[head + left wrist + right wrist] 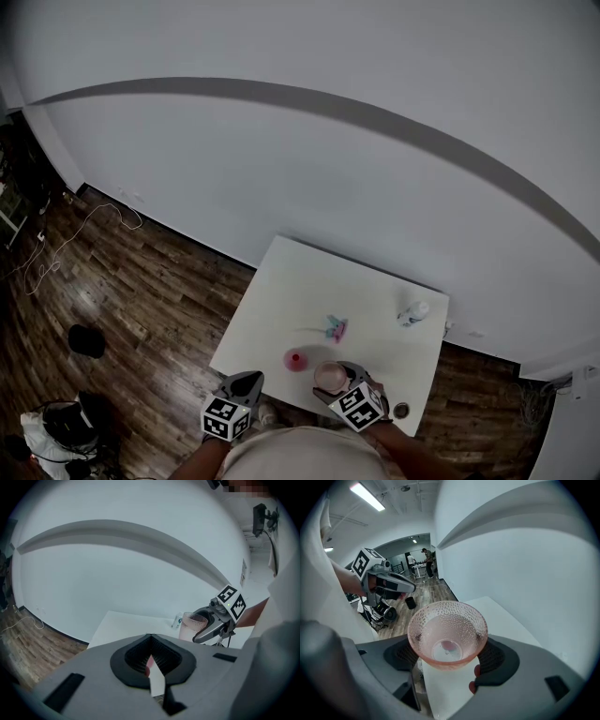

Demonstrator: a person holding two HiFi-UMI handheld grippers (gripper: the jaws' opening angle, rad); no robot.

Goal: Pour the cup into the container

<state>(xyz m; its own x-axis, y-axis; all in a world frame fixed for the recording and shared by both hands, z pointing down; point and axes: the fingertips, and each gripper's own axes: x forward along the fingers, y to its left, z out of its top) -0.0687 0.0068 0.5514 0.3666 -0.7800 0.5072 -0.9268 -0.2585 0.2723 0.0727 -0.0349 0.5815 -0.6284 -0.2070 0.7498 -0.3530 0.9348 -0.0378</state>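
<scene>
My right gripper (339, 382) is shut on a pink, dimpled, see-through cup (447, 639), which it holds upright just above the near edge of the white table (281, 300). A little liquid lies at the cup's bottom. The left gripper view shows the same cup (191, 625) in the right gripper (206, 626). A small red container (296, 360) stands on the table just left of the cup. My left gripper (244, 384) hovers at the table's near left corner, shut with nothing in it. Through the narrow slit under its tips (151, 656) a sliver of the red container (148, 669) shows.
A small pink and blue toy (335, 328) lies mid-table. A clear bottle with a white cap (412, 312) stands at the far right edge. A small dark round thing (401, 410) sits at the near right corner. Wooden floor (141, 281) surrounds the table, which stands against a white wall.
</scene>
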